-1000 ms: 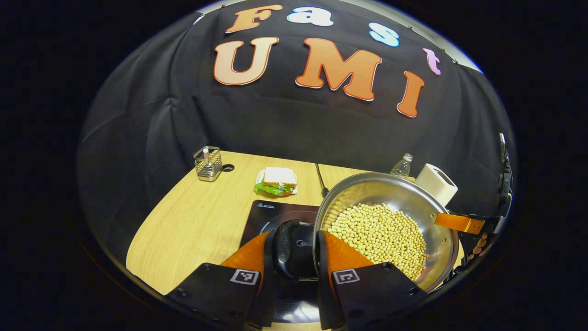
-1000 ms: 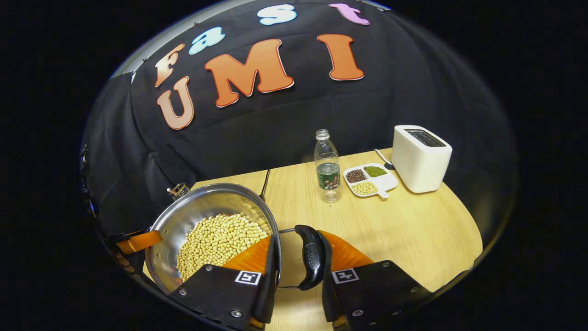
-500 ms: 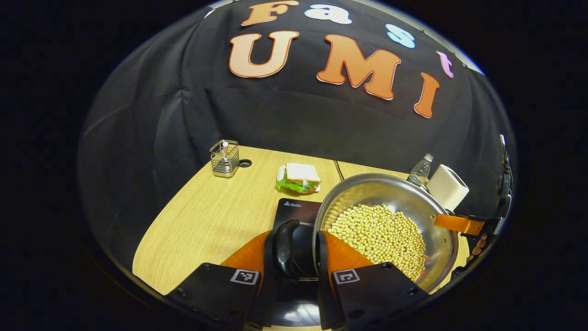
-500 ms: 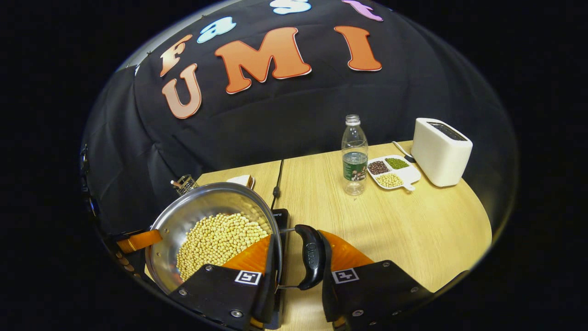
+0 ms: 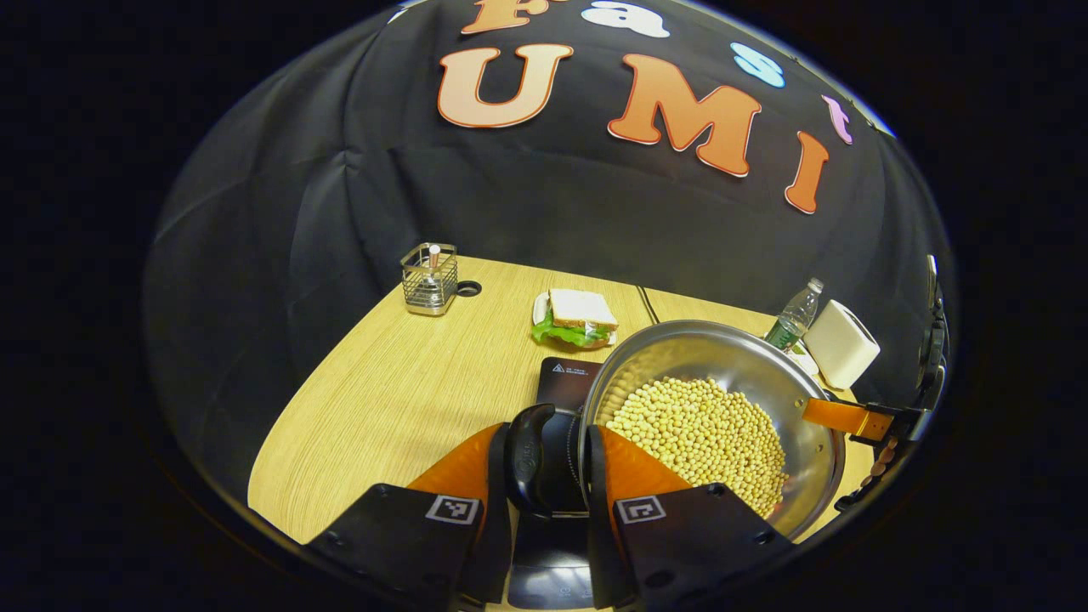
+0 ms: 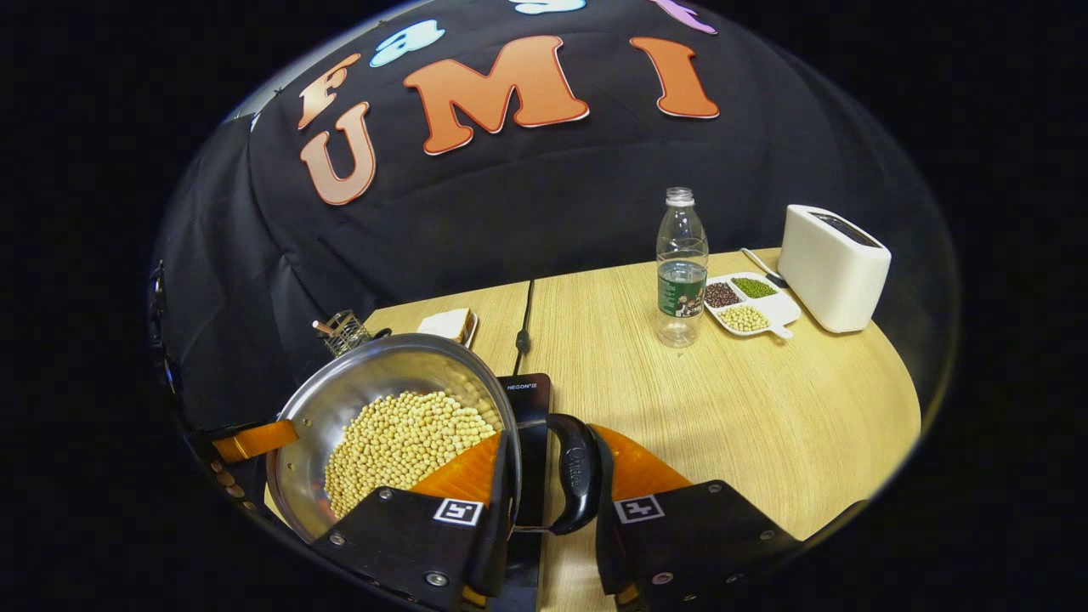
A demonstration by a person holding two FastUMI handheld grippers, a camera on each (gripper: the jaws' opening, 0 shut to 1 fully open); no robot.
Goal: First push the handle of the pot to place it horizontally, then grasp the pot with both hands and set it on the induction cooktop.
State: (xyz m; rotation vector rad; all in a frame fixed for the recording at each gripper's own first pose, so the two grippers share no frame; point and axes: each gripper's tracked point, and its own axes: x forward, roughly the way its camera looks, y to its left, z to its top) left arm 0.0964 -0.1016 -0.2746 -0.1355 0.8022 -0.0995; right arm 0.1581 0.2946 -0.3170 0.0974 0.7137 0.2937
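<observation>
We read "HEGON" on induction cooktop edge; logo on pot handle too blurred; bottle label unreadable.

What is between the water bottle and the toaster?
In the right gripper view, a white tray with three kinds of beans sits between the water bottle and the toaster.

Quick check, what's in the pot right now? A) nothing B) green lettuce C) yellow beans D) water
C: the pot holds a heap of pale yellow beans, seen again in the right gripper view.
</observation>
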